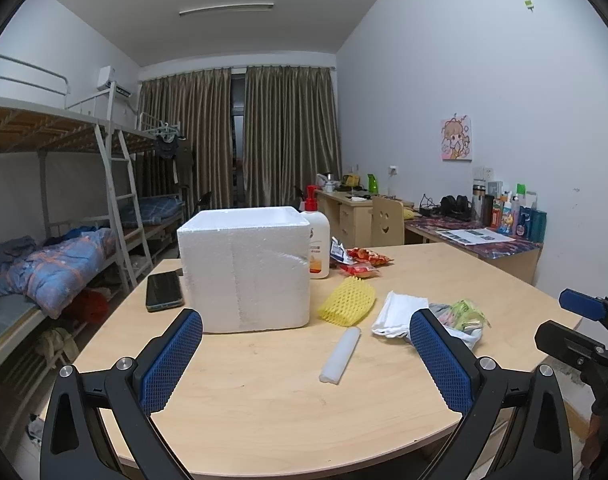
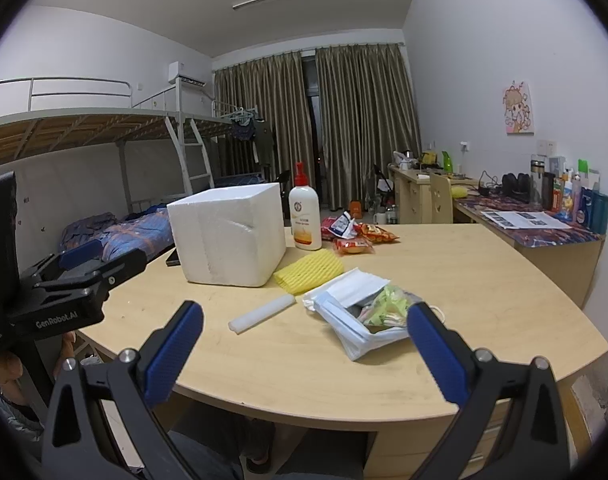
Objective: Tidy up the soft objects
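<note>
The right gripper (image 2: 305, 322) hides the near edge of the white cloths (image 2: 354, 292); the foam box (image 1: 246, 266) hides part of the bottle (image 1: 318, 240). Both grippers hover above the bench (image 1: 264, 392), tilted slightly down, fingers wide apart, left gripper (image 1: 306, 330) empty too.

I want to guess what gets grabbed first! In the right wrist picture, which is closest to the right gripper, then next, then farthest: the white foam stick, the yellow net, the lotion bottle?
1. Foam stick, front, left of middle.
2. Yellow net, behind it, beside the box.
3. Lotion bottle, farthest back, standing upright.
</note>
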{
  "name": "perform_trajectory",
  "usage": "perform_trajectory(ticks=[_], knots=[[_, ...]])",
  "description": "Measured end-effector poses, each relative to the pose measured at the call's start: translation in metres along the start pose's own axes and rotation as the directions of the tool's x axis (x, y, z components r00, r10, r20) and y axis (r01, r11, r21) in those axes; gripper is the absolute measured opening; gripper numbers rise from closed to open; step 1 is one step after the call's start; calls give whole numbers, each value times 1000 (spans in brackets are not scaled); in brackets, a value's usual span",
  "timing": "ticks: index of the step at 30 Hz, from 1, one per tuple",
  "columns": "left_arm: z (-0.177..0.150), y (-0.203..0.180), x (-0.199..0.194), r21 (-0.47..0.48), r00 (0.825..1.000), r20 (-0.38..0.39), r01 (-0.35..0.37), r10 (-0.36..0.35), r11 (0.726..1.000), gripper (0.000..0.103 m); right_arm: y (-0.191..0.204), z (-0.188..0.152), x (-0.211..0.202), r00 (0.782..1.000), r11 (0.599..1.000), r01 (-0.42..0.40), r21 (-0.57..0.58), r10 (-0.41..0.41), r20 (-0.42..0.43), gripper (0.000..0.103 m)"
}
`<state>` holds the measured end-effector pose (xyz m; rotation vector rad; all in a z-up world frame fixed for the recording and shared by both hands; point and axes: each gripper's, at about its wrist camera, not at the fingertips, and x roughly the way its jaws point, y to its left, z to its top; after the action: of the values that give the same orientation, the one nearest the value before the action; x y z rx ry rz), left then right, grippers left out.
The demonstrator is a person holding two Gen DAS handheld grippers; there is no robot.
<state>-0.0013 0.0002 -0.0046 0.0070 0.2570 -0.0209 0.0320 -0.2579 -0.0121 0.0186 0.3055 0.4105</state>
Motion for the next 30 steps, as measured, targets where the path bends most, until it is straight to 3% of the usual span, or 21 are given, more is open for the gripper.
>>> perform_trajectory(ticks=[30], knots=[[2,0,-1,-6,1000,4,-13,13,1000,103,0,1,0,1000,1000,2,-5,-2,0,103]])
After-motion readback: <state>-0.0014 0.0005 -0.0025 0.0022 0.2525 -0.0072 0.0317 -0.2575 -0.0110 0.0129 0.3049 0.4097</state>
